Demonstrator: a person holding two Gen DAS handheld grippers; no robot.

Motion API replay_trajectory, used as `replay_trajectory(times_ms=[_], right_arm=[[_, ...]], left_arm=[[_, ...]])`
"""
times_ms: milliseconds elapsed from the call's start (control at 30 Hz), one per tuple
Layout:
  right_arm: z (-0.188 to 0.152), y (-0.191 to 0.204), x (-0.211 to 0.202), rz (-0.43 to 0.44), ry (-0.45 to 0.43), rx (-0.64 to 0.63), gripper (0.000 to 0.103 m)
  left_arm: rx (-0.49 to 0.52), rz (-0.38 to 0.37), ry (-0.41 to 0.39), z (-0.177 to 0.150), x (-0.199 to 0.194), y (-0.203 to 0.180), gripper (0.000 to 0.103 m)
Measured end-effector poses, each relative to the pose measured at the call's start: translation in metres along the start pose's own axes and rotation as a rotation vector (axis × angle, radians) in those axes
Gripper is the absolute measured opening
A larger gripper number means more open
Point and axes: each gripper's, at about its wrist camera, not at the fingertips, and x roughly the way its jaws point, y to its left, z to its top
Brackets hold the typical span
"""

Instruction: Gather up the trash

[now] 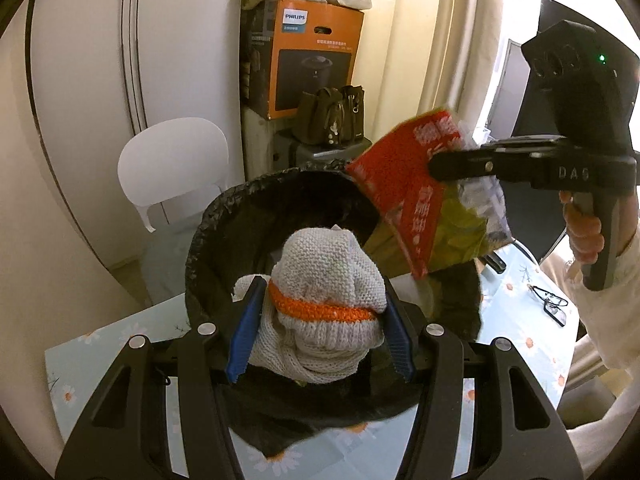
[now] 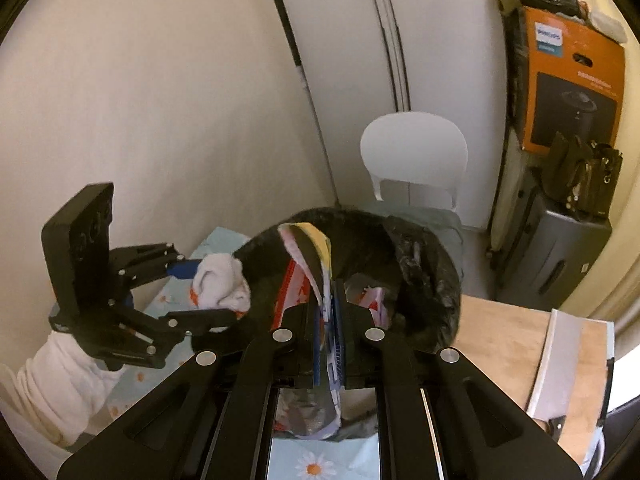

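While the left gripper (image 1: 320, 312) clamps a knitted glove (image 1: 328, 280) directly above the bin (image 1: 224, 216), the right gripper (image 2: 330, 320), pinching a snack wrapper (image 1: 420, 200), hangs over its far rim.

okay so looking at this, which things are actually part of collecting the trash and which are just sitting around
Part of the job:
- knitted glove, clamped in the left gripper
- red and yellow snack bag, pinched in the right gripper
- bin with black liner, both items held over its mouth

Just lying about:
- glasses
- white chair
- orange Philips box
- cleaver
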Motion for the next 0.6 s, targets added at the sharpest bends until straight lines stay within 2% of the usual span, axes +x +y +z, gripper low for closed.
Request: replay_trajectory(times_ms=[200,333,400,433,500,533,600], right_arm=[[-0.011,-0.013,0.035,-0.012,0.064,0.037,0.007],[-0.018,-0.017,0.039,-0.024,0.054,0.04,0.009],[-0.019,-0.014,0.036,-0.033,0.041,0.01,0.012],[-0.021,-0.012,0.032,-0.041,0.032,-0.01,0.016],[-0.024,-0.012,0.023,-0.037,0.017,-0.007,0.041],[-0.025,-0.011,0.019,-0.037,0.007,-0.007,0.043],[-0.028,-0.008,0.008,-0.035,-0.017,-0.014,0.058]], left_arm=[[-0.004,-0.027,-0.007,0.003,0.024,0.006,0.056],[-0.001,-0.019,-0.02,-0.002,0.025,0.006,0.059],[0.002,-0.006,-0.038,-0.005,0.016,0.004,0.07],[-0.007,-0.005,-0.045,-0.005,0.012,0.003,0.083],[-0.024,-0.004,-0.065,-0.005,0.001,0.0,0.091],[-0.028,-0.006,-0.071,-0.005,-0.004,-0.002,0.098],[-0.028,0.016,-0.088,-0.007,-0.014,-0.01,0.097]])
